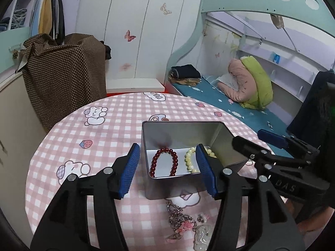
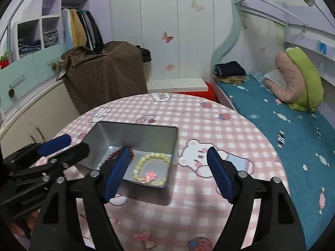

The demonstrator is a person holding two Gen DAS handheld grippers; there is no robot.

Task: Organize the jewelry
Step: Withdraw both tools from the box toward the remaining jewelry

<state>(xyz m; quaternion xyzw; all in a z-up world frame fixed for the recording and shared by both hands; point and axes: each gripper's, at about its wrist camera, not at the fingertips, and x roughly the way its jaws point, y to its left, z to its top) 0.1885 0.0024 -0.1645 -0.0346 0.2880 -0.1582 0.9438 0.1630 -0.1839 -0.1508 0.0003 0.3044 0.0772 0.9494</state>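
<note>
Both our left gripper and right gripper gape empty above the tin box. The silver chain necklace lies on the tablecloth just before the tin; we judge it limp and slippery, so pinch a bunched section.

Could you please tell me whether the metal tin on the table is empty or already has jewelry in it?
Not empty. The open tin holds a dark red bead bracelet and a pale yellow bead bracelet; a chain necklace lies outside.

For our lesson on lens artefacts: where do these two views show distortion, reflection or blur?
Left wrist view: wardrobe doors bow outward and dark corners vignette; the tin's inner wall mirrors the red bracelet as a smear. Right wrist view: bed frame curves; nearby pink charms look soft.
</note>
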